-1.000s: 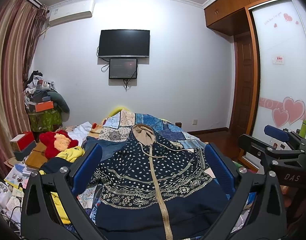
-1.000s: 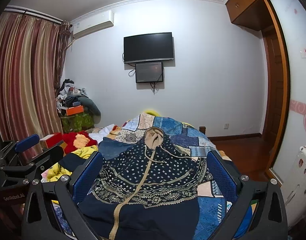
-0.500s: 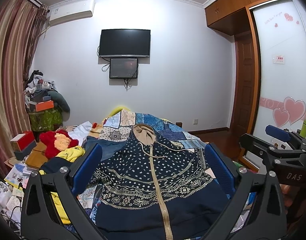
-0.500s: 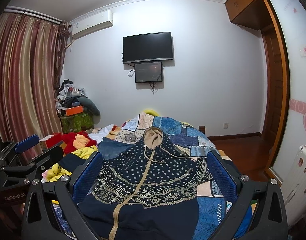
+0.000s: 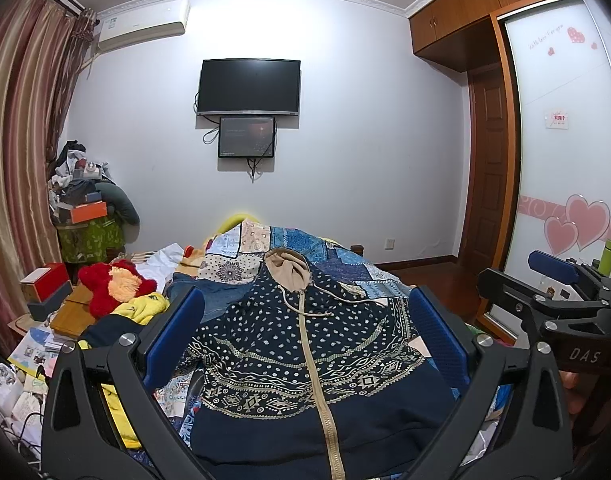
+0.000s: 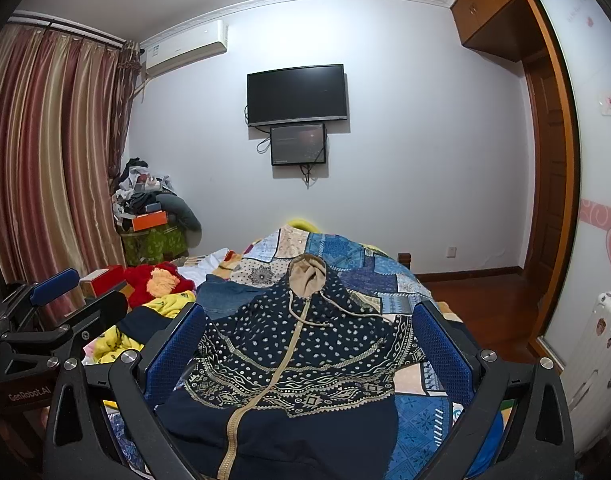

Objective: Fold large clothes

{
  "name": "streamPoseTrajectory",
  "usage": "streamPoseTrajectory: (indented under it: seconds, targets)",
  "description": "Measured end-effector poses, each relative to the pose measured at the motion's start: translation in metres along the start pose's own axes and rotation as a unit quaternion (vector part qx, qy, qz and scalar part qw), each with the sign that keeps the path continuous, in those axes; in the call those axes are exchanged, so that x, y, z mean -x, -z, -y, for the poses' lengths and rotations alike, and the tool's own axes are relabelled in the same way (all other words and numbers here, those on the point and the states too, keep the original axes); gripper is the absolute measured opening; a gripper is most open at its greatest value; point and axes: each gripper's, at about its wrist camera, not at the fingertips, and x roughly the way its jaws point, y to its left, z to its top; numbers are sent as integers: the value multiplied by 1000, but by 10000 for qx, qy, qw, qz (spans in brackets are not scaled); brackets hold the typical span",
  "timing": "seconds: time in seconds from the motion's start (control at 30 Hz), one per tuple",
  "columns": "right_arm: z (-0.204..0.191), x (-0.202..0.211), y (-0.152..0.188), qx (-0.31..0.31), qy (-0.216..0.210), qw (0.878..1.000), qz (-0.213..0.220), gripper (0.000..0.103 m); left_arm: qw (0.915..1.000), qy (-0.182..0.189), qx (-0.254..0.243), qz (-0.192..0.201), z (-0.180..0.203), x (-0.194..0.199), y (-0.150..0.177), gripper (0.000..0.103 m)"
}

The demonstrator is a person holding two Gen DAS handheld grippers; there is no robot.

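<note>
Evidently no fold is made yet: the hooded jacket point(image 5: 305, 360) lies flat and zipped on the bed point(image 6: 385, 272), left claw point(image 5: 305, 344) and right claw point(image 6: 309, 348) both spread wide, empty.

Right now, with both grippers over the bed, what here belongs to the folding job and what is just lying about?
For the job:
- navy patterned hoodie, spread flat, zip up
- left gripper, open, empty
- right gripper, open, empty

Lying about:
- patchwork quilt under the hoodie
- red plush toy
- yellow garment
- denim piece
- orange box on the corner pile
</note>
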Motion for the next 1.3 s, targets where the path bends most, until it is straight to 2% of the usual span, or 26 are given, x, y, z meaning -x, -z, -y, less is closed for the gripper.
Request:
streamPoseTrajectory:
  seconds: [0.93, 1.17, 1.3]
  targets:
    - [-6, -17, 7, -44, 3, 9998, -191, 103, 9999, -87, 79, -105, -10, -10, 4, 103]
    - [-5, -50, 4, -1, 14, 9993, -368, 103, 9991, -140, 208, -343, -26, -45, 6, 103]
    - [-4, -89, -1, 46, 30, 9986, -534, 103, 9982, -231, 225, -501, -42, -77, 7, 103]
